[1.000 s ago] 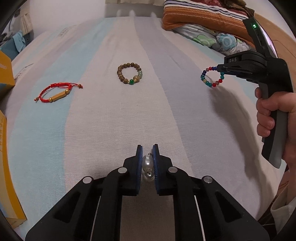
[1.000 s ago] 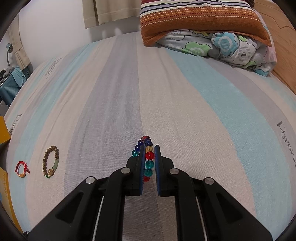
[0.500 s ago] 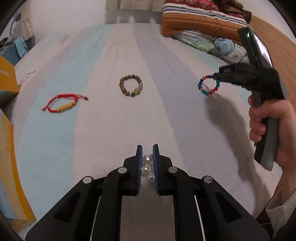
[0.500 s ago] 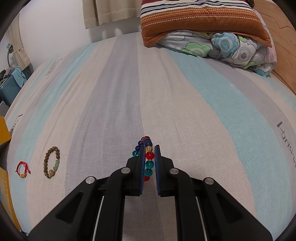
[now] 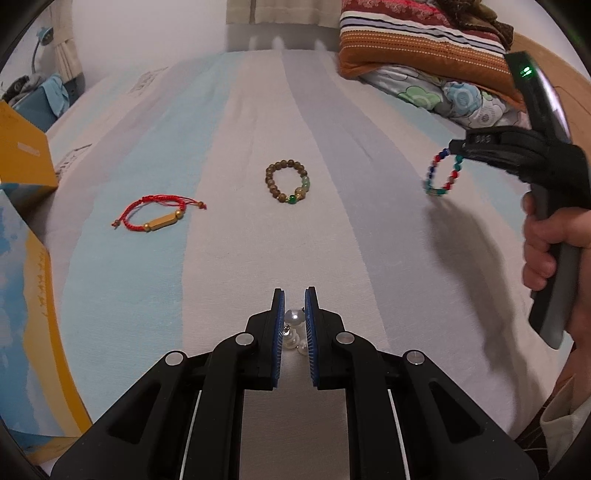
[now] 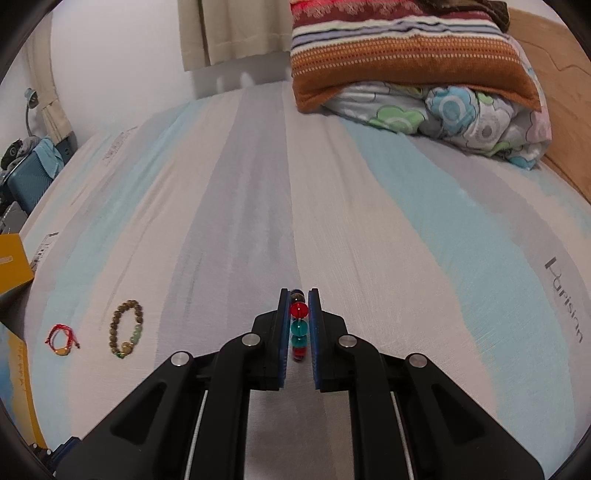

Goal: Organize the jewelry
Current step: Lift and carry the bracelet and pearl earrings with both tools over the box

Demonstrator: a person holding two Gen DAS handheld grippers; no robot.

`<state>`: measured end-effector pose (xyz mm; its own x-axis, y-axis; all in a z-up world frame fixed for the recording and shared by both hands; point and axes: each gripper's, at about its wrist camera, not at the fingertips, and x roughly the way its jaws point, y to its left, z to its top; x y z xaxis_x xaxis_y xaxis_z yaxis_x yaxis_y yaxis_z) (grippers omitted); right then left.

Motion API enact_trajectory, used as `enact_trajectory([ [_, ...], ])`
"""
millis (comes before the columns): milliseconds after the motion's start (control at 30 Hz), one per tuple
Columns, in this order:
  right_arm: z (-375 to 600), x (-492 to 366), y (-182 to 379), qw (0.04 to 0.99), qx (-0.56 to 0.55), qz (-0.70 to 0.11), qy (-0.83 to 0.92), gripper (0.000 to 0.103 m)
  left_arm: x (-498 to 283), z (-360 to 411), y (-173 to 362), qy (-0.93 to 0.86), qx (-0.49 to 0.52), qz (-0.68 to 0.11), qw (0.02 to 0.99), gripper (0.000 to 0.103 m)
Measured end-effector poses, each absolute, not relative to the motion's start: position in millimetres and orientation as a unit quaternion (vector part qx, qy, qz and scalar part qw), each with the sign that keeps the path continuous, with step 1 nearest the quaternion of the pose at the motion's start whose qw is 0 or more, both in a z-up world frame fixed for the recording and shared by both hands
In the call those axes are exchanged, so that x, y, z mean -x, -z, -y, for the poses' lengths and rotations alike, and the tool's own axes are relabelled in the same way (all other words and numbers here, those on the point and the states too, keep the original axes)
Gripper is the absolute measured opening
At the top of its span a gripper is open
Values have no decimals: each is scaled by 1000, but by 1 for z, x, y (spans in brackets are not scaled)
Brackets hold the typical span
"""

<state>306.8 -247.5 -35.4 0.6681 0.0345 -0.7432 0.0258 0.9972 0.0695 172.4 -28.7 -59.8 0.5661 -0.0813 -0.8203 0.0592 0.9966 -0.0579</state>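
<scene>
Striped bedsheet (image 5: 229,266) spread under everything, in bands of pale blue, cream and grey. Left gripper (image 5: 295,306) low over the sheet, jaws drawn close together, clamped on a string of pearls (image 5: 293,318): one large pearl pinched between the blue pads, smaller pearls and a small metal clasp hanging just behind it. Right gripper (image 6: 298,308) likewise nearly closed, gripping a bracelet of coloured beads (image 6: 298,325), with a red bead foremost between the pads and teal beads behind it. Seen from the left wrist camera, held up in the air at the far right by the right hand (image 5: 546,247), black handle wrapped in the fingers, green light lit at the top, bead bracelet (image 5: 443,171) dangling as a loop from the tip, clear of the sheet, shadow cast on the fabric below. Two more pieces flat on the sheet, well apart from both tools: brown bead bracelet (image 5: 289,181) with a green bead and a pale jade one, near the middle on the cream and grey stripes; red cord bracelet (image 5: 157,213) with a gold tube, to its left on the blue stripe. Same pair visible small at lower left from the right wrist camera, side by side. Yellow box (image 5: 26,158) at the left edge of the bed. Orange striped pillow (image 6: 399,55) at the head, stacked on a flowered quilt (image 6: 454,114), beige curtain (image 6: 229,29) behind.
</scene>
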Motion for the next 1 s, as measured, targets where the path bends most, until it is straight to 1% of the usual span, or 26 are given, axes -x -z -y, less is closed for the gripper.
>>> enact_trajectory([
  [533, 244, -257, 7, 913, -37, -407, -14, 9, -155, 30, 33, 40, -11, -454, 890, 10],
  [1000, 223, -200, -15, 910, -24, -413, -38, 9, -126, 15, 14, 44, -7, -452, 891, 10],
])
